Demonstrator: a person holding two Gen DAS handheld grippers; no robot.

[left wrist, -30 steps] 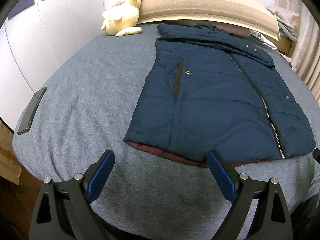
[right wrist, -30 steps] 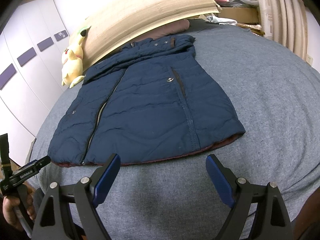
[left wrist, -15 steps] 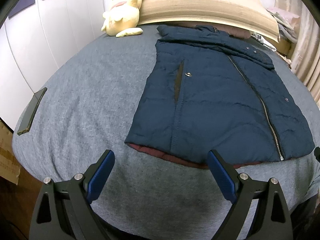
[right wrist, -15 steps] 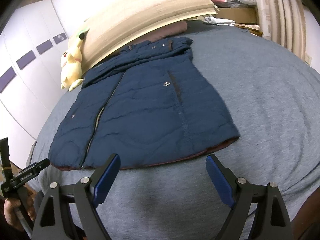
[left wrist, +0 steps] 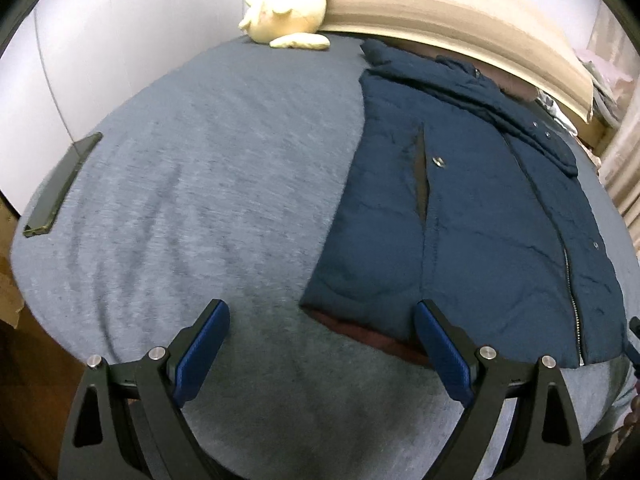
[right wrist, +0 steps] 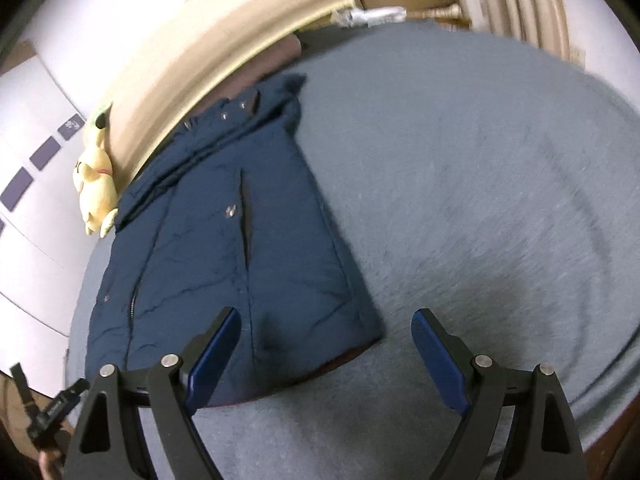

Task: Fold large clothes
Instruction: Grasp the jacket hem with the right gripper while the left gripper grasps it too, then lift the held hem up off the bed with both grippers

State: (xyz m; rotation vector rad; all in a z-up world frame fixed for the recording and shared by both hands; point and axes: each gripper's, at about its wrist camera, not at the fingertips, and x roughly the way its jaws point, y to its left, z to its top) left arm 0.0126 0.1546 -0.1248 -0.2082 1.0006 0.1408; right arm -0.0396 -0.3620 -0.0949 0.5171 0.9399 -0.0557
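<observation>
Nearest the lenses, both tools stand with their jaws wide apart and nothing between the blue pads. The left gripper (left wrist: pixel 322 344) hovers over the grey knit bed cover (left wrist: pixel 192 184), its right-hand pad just over the hem of the navy quilted zip-front vest (left wrist: pixel 480 216); the right gripper (right wrist: pixel 324 350) brackets the vest's opposite bottom corner, one pad over the fabric and the other over bare cover.

The vest lies flat on the bed, front up and zipped, its dark red lining peeking out under the hem (left wrist: pixel 360 330) and its collar pointing away toward the pale wooden headboard (left wrist: pixel 440 4). No fold shows in it yet. This looks like the approach before the first fold — each hand lining up on a bottom corner.

The next move likely calls for lowering each tool so one pad slides under the hem, then pinching both layers together; padded fabric is bulky and slippery, so a shallow bite could slip.

Farther off, a dark flat phone-like slab (left wrist: pixel 60 188) rests at the bed's left edge, and a yellow plush toy (left wrist: pixel 292 4) sits against the headboard.
</observation>
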